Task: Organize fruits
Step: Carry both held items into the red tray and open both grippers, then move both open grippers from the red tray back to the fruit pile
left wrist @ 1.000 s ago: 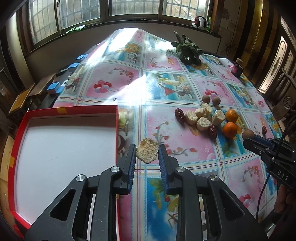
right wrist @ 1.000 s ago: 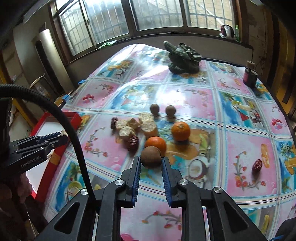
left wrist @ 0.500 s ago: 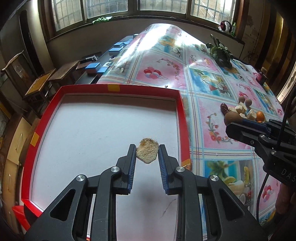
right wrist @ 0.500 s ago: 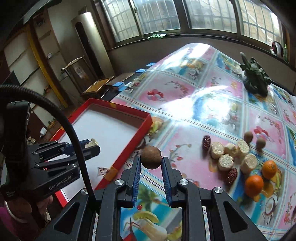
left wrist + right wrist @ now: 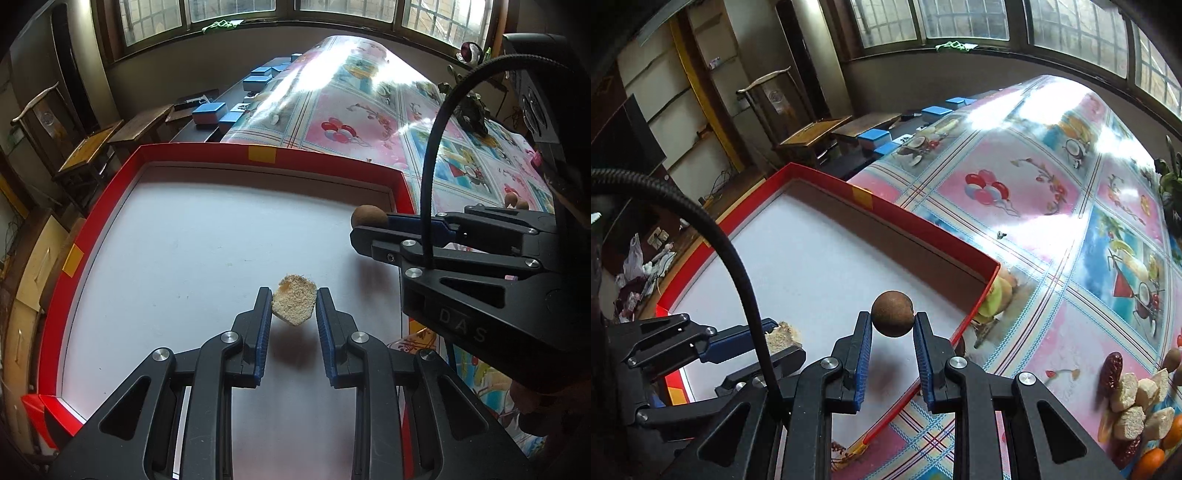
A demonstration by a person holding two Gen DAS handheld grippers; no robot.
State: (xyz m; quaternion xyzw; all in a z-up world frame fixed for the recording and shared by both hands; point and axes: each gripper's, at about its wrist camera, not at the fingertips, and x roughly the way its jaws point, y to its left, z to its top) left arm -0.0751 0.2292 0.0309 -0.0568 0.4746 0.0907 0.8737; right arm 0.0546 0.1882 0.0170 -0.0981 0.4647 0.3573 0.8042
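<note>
Clamping a pale crumbly chunk (image 5: 293,304), the left gripper (image 5: 293,314) hangs over the white floor of the red tray (image 5: 207,153), toward its near edge. "DAS" is printed on the right gripper's body, part cut off. From the right wrist view, the right gripper (image 5: 892,332) grips a brown round fruit (image 5: 892,313) above the tray's right corner; remaining fruits (image 5: 1136,398) crowd the tablecloth's (image 5: 1034,177) right edge, partly cropped.

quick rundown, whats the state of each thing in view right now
left gripper: shut on the beige crumbly chunk, held above the tray floor
right gripper: shut on the round brown fruit, above the tray's corner
red tray: open, white floor bare
loose fruit pile: on the tablecloth, outside the tray
</note>
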